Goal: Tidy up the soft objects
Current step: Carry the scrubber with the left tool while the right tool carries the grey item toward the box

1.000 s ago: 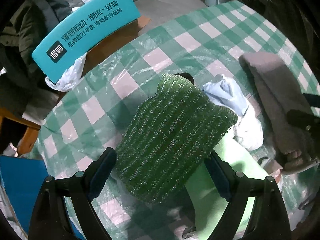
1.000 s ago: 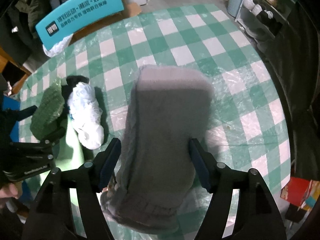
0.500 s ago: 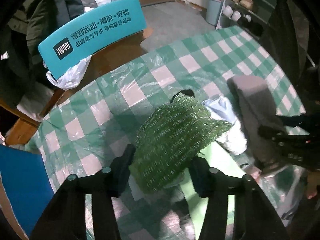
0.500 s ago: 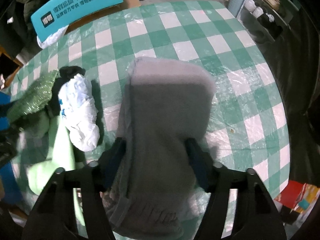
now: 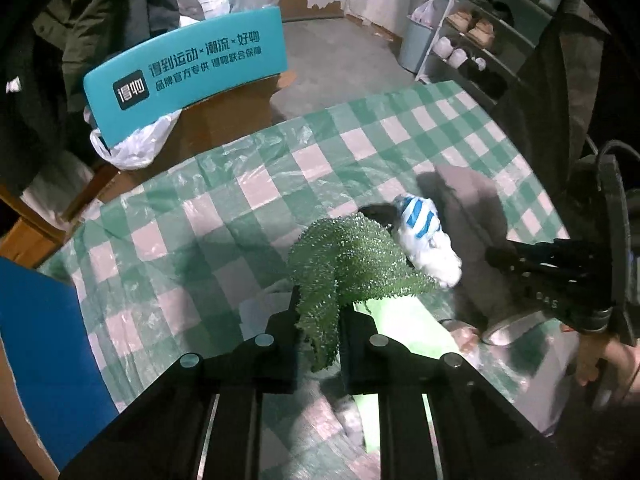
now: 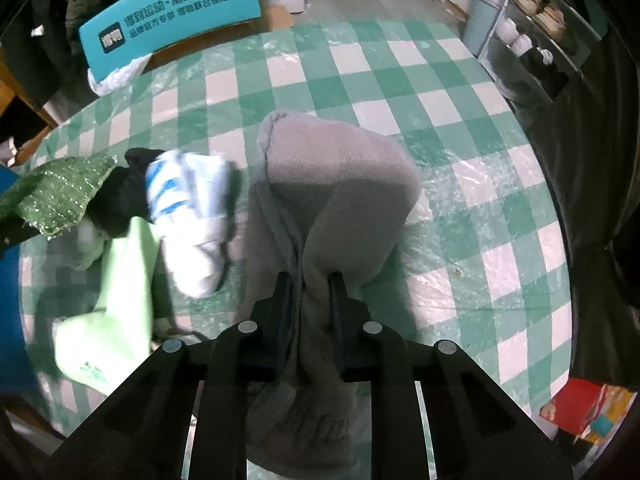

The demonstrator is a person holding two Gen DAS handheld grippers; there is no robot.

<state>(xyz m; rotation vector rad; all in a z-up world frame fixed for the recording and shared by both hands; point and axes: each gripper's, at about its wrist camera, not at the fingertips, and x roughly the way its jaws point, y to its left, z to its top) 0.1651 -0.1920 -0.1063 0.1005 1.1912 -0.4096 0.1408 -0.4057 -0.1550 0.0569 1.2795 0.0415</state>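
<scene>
The left gripper (image 5: 318, 316) is clenched on a green scrubby cloth (image 5: 352, 260), and the right gripper (image 6: 310, 300) pinches a grey fleece (image 6: 340, 184); both bunch up off the checked tablecloth (image 6: 400, 80). Left of the fleece, a striped white bundle (image 6: 192, 208), a black item (image 6: 128, 196) and a pale green cloth (image 6: 116, 296) lie heaped. Two pieces are in hand and three look unsorted, so the task seems at an early stage.
</scene>
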